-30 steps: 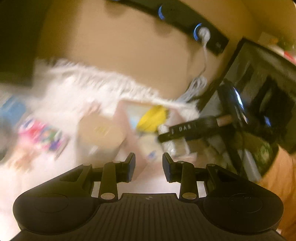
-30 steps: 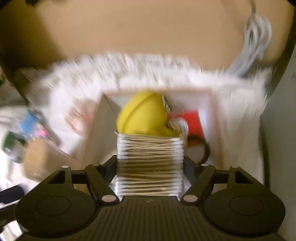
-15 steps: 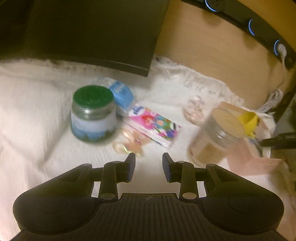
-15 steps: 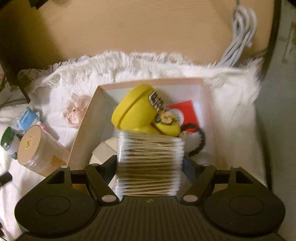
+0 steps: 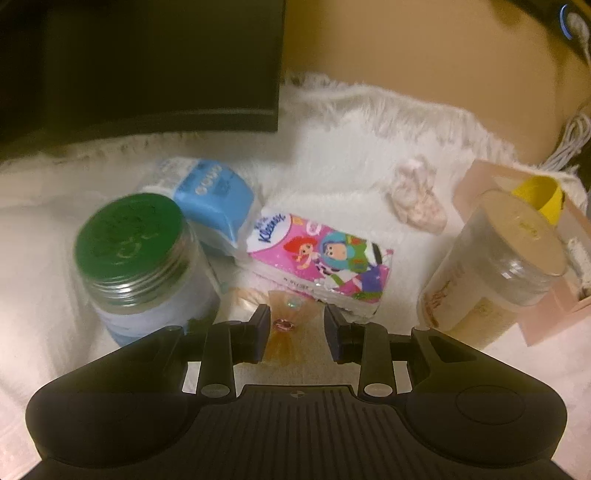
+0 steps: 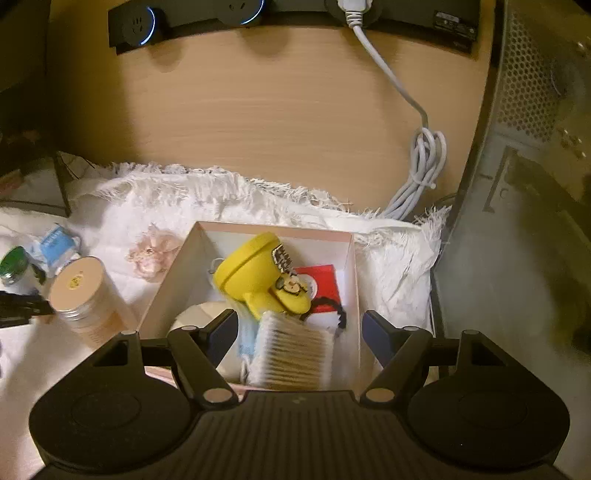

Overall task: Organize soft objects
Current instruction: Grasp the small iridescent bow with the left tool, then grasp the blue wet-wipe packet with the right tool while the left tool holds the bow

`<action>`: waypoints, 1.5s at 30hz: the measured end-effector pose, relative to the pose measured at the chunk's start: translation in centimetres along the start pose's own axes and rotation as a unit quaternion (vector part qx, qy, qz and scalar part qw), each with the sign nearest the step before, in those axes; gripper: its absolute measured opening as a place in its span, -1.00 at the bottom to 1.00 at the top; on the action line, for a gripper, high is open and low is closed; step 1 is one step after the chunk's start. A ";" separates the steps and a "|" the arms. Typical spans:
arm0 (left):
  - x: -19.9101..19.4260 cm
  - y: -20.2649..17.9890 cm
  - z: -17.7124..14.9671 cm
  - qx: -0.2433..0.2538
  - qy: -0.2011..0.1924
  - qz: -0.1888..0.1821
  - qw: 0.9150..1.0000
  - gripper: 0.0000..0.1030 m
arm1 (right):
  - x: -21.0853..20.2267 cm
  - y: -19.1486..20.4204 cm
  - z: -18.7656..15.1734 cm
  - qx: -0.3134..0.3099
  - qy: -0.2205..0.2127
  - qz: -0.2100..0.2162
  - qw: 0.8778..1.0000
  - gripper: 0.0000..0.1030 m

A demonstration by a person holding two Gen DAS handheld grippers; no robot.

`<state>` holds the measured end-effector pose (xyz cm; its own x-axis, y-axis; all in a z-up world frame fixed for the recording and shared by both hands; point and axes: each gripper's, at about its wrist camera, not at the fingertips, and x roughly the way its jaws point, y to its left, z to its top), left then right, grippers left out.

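My left gripper [image 5: 297, 332] is open, low over the white fluffy rug [image 5: 351, 122]. A small amber bow with a pink gem [image 5: 291, 323] lies on the rug between its fingers, and the pads do not press on it. Just beyond lie a pink Kleenex tissue pack [image 5: 321, 258] and a blue tissue pack [image 5: 210, 192]. My right gripper [image 6: 299, 332] stands open above the pink box [image 6: 277, 229]. A cotton swab pack [image 6: 291, 354] lies in the box below it, clear of the pads, beside a yellow soft toy [image 6: 258, 273], a red card [image 6: 321, 280] and a black hair tie [image 6: 340, 314].
A green-lidded jar [image 5: 129, 236] stands left of the left gripper, and a clear jar with a tan lid [image 5: 509, 251] stands right of it against the box. A pink fabric flower [image 5: 417, 199] lies on the rug. A black power strip [image 6: 136, 22], white cable [image 6: 421, 170] and wooden desk lie behind.
The left gripper swung from the box side to the jars and tissue packs and sank over the bow. The right gripper let go of the cotton swab pack and rose above the box.
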<state>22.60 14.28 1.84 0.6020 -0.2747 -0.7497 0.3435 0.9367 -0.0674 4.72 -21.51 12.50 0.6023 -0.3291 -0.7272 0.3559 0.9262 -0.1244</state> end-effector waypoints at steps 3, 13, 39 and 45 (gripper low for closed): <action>1.1 -0.1 -0.3 0.006 0.018 0.006 1.000 -0.32 | -0.7 0.0 -0.4 0.000 0.003 0.003 1.000 0.45; 0.9 0.6 -1.3 0.006 -0.013 -0.002 1.000 -0.52 | -3.0 2.4 -0.7 -0.030 -0.015 0.035 0.999 0.45; -14.5 13.0 -7.2 -0.168 -0.165 -0.003 0.972 -0.67 | 13.1 34.1 11.3 -0.104 0.123 0.192 0.968 0.45; -14.9 15.3 -9.4 -0.211 -0.147 0.017 0.966 -0.67 | 18.6 35.8 10.6 -0.069 0.168 0.204 0.962 0.45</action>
<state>12.15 34.74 5.79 0.8082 -0.2337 -0.5406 0.0324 0.9342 -0.3553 36.23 3.61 1.68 0.3989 0.1237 -0.9086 0.0257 0.9890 0.1460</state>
